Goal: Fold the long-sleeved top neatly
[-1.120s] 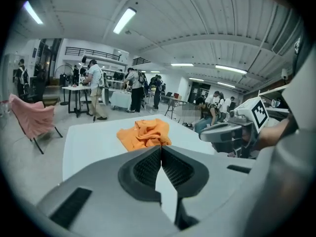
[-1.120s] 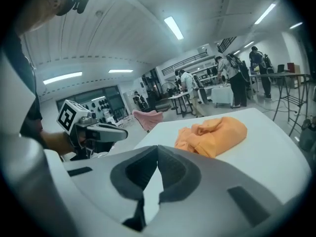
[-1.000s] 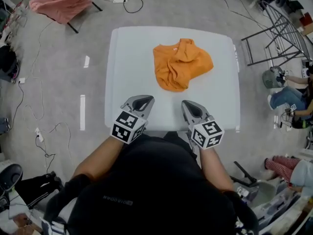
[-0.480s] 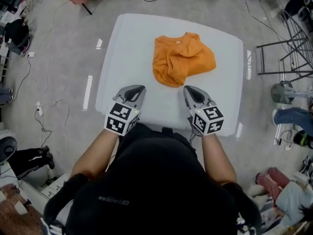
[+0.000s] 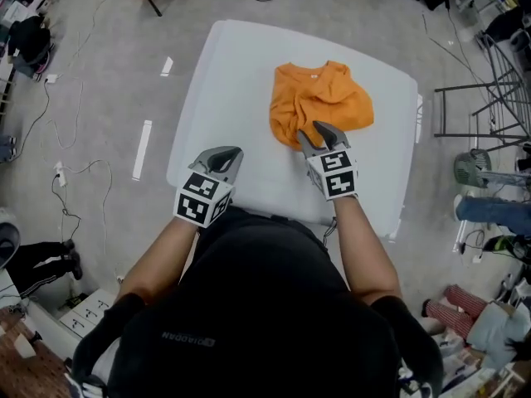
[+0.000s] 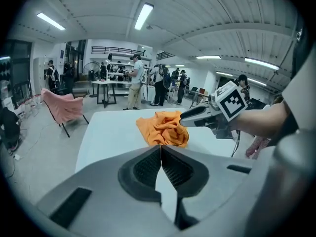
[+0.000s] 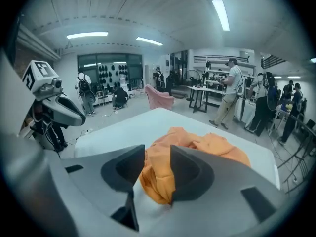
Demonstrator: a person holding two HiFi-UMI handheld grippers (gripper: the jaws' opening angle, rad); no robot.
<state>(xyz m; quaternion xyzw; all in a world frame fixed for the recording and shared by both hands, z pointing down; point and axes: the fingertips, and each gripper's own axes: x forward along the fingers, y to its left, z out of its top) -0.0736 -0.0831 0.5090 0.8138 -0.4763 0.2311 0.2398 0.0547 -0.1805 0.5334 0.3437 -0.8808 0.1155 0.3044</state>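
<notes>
- Crumpled orange long-sleeved fabric top [image 5: 328,98] lies heaped mid white bench [image 5: 220,81].
- Right gripper [image 5: 317,133]: jaws just been opening, and the heap's near fold sits between them unpinched. I'd bite one layer only.
- Left gripper [image 5: 230,153]: closed, empty, at the near bench edge.

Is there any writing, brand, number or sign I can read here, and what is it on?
Black shirt: small grey print on the back, too small and blurred to read.
Left tongs: its cube has black-and-white square code patterns, no words.
Right tongs: the same kind of patterns on its cube.
Orange top and white table: no readable print.
</notes>
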